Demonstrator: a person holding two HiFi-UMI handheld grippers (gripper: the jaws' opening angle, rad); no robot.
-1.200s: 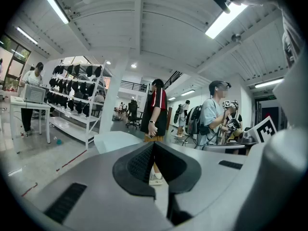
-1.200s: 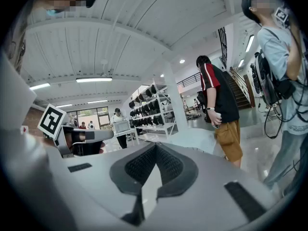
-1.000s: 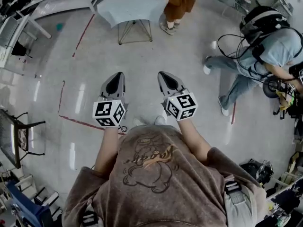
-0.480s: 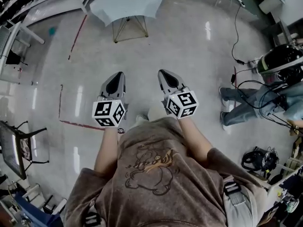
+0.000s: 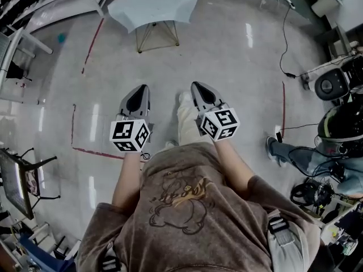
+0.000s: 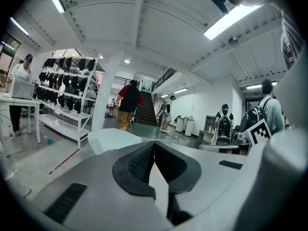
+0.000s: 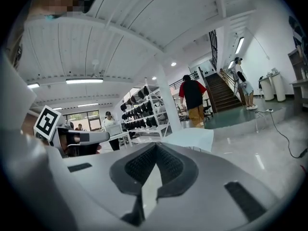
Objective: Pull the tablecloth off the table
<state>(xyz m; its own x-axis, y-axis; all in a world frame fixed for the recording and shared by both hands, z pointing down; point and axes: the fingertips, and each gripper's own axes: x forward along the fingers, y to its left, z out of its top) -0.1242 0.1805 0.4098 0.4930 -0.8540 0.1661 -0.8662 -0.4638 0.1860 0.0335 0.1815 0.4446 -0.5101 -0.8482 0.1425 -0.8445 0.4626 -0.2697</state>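
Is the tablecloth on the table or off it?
On: the pale tablecloth lies spread over the table, covering its whole top.

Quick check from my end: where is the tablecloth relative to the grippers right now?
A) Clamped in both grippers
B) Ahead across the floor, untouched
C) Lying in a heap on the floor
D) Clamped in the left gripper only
B: the tablecloth is spread over the table, ahead across the floor, while the left gripper and right gripper are shut with nothing between their jaws.
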